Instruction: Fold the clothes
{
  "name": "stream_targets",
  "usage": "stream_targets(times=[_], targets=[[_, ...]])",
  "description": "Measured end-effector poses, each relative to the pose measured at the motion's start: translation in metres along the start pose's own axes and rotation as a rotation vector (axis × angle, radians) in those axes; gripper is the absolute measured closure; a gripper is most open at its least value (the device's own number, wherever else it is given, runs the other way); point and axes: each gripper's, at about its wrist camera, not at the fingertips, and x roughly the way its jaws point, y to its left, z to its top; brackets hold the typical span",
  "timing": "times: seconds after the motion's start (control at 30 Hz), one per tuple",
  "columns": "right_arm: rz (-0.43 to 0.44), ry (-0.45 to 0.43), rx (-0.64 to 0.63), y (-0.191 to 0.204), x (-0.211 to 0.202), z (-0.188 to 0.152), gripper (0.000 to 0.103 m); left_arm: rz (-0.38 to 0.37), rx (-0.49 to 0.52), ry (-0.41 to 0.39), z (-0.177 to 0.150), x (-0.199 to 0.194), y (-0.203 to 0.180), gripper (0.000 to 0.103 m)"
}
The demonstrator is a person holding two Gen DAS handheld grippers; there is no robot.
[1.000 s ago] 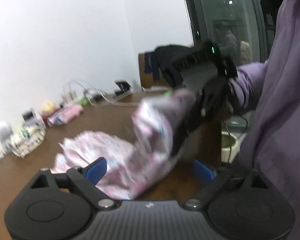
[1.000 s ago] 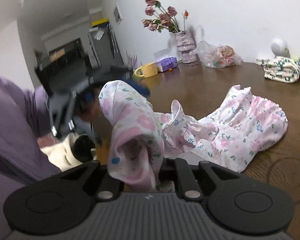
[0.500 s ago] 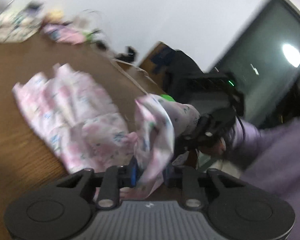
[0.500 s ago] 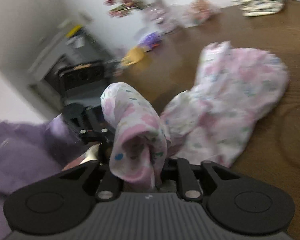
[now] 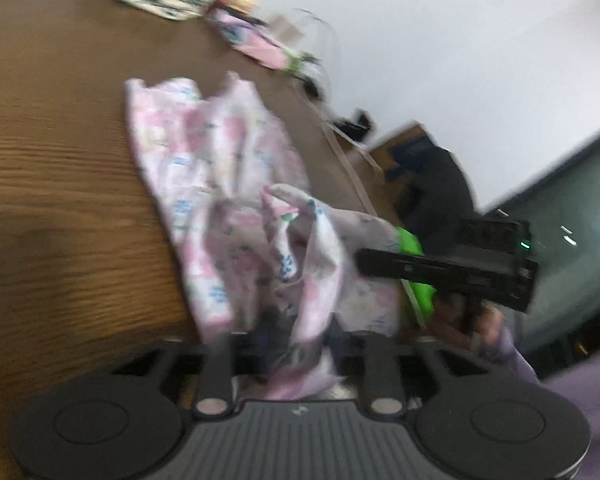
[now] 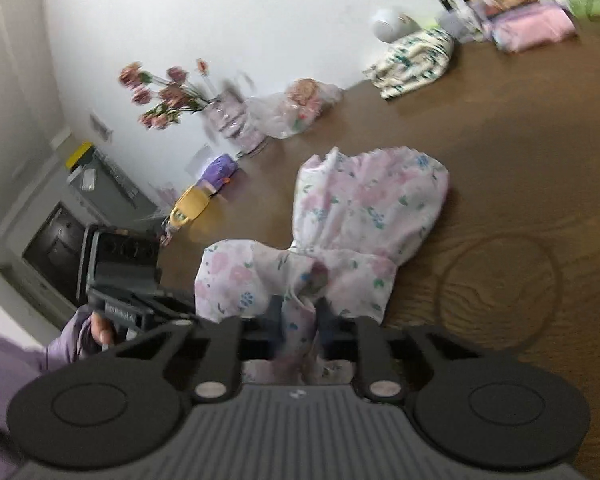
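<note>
The floral dress (image 6: 364, 216) lay partly on the wooden worktop (image 6: 520, 168), its near end lifted. The right gripper (image 6: 300, 320) was clamped on a bunched fold. The left gripper (image 5: 288, 340), jaws just widening, had cloth between them; its hold could not be confirmed. Risk: that corner slipping free and collapsing the fold, or cloth dragging over the near edge.

Each wrist camera looks along its own tongs, low and close over the desk (image 6: 500, 160), both views sharing the floral garment (image 5: 204, 160) between them.
</note>
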Motion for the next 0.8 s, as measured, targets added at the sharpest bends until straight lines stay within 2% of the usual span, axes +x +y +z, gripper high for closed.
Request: stream_targets(times=[0.07, 0.13, 0.2, 0.27, 0.3, 0.33, 0.4, 0.47, 0.53, 0.57, 0.6, 0.73, 0.77, 0.8], targets=[[-0.005, 0.001, 0.012, 0.003, 0.002, 0.006, 0.089, 0.057, 0.045, -0.031, 0.003, -0.013, -0.013, 0.054], [-0.012, 0.010, 0.024, 0.005, 0.005, 0.011, 0.089, 0.094, 0.092, -0.120, 0.005, -0.026, -0.025, 0.036], [-0.027, 0.035, 0.034, 0.006, 0.009, 0.015, 0.089, 0.118, 0.079, -0.185, 0.007, -0.030, -0.028, 0.035], [-0.053, 0.062, 0.046, 0.005, 0.017, 0.019, 0.089, 0.152, 0.045, -0.210, 0.010, -0.024, -0.026, 0.046], [-0.070, 0.072, 0.060, 0.002, 0.022, 0.021, 0.089, 0.183, 0.023, -0.204, 0.012, -0.018, -0.023, 0.070], [-0.083, 0.075, 0.076, -0.001, 0.026, 0.022, 0.089, 0.211, 0.002, -0.190, 0.012, -0.012, -0.020, 0.079], [-0.107, 0.074, 0.111, -0.008, 0.032, 0.022, 0.089, 0.215, -0.016, -0.211, 0.012, -0.007, -0.017, 0.078], [-0.132, 0.061, 0.118, -0.011, 0.035, 0.018, 0.087, 0.259, 0.026, -0.227, 0.008, -0.004, -0.022, 0.078], [-0.189, 0.031, 0.090, -0.006, 0.036, 0.014, 0.076, 0.306, 0.067, -0.237, 0.004, 0.003, -0.029, 0.078], [-0.235, 0.007, 0.050, 0.001, 0.035, 0.012, 0.065, 0.312, 0.068, -0.238, 0.002, 0.005, -0.029, 0.078], [-0.288, -0.021, -0.002, 0.010, 0.033, 0.009, 0.061, 0.317, 0.068, -0.239, 0.000, 0.006, -0.029, 0.078], [-0.481, -0.160, -0.251, 0.054, 0.023, -0.002, 0.064, 0.344, 0.054, -0.244, -0.003, 0.010, -0.030, 0.075], [-0.500, -0.203, -0.306, 0.066, 0.020, -0.005, 0.074, 0.353, 0.057, -0.246, -0.002, 0.013, -0.032, 0.074], [-0.496, -0.245, -0.345, 0.077, 0.017, -0.008, 0.078, 0.363, 0.061, -0.248, -0.002, 0.017, -0.034, 0.074]])
